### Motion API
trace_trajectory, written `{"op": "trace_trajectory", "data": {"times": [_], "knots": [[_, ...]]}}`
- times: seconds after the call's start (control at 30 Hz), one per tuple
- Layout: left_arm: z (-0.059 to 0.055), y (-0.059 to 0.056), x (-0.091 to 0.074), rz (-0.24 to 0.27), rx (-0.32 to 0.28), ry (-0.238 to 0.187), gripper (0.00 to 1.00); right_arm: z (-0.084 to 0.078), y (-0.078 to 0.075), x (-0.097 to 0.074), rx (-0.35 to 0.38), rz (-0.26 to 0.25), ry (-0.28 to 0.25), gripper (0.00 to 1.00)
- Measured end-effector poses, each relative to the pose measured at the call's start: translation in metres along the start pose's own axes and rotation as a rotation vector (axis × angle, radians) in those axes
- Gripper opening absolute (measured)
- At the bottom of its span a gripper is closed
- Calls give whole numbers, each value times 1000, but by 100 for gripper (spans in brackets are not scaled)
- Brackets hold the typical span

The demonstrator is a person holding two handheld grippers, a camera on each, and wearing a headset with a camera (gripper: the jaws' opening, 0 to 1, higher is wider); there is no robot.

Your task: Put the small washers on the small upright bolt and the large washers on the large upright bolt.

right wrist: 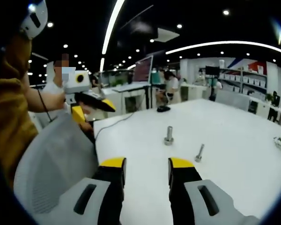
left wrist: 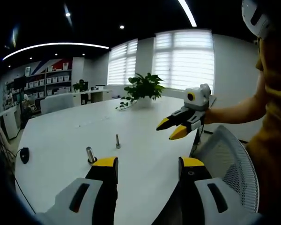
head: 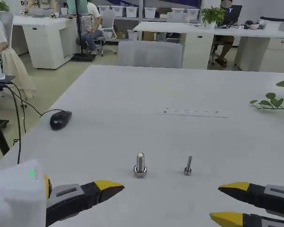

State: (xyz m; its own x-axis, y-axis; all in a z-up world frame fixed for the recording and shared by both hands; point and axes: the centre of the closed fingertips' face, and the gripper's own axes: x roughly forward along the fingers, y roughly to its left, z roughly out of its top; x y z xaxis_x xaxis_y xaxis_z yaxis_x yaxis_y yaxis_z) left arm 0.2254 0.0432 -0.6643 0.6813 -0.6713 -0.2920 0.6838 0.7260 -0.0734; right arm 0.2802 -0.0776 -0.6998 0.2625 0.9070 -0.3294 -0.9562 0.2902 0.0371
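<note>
White tabletop (head: 189,90) in the head view carries the large upright bolt (head: 140,165) at 6 o'clock, with the small upright bolt (head: 188,166) apart at its 3 o'clock. The left gripper (head: 104,189) sits at 7 and the right gripper (head: 227,202) at 5.

Left gripper view: its own jaws are spread and empty, and both bolts stand at 8 o'clock.

Right gripper view: the jaws are parted and hold nothing, and the bolts are at 4 o'clock.

Blinds (left wrist: 185,58) are covering the windows (left wrist: 122,63); strip lights (right wrist: 113,23) are glowing overhead. A grey chair (head: 151,54) is standing behind the white table (head: 180,90), white desks (head: 45,35) lining the back.
</note>
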Motion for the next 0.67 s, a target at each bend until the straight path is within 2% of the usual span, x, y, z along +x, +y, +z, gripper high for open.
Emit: {"op": "trace_trajectory", "data": {"times": [0.13,0.2,0.3,0.37,0.67], "knots": [[2,-5,2,-2,17,7,52,-4,0,-13,46,-37,-45,38],[2,-7,4,-5,20,19,52,-8,2,-16,46,-48,-38,39],[5,-11,4,-1,21,9,52,-9,2,-22,43,-48,-27,40],[5,-10,4,7,18,5,52,-3,0,-26,43,-52,-54,41],[5,-3,2,33,10,9,52,-7,-12,-25,38,-37,-37,44]]}}
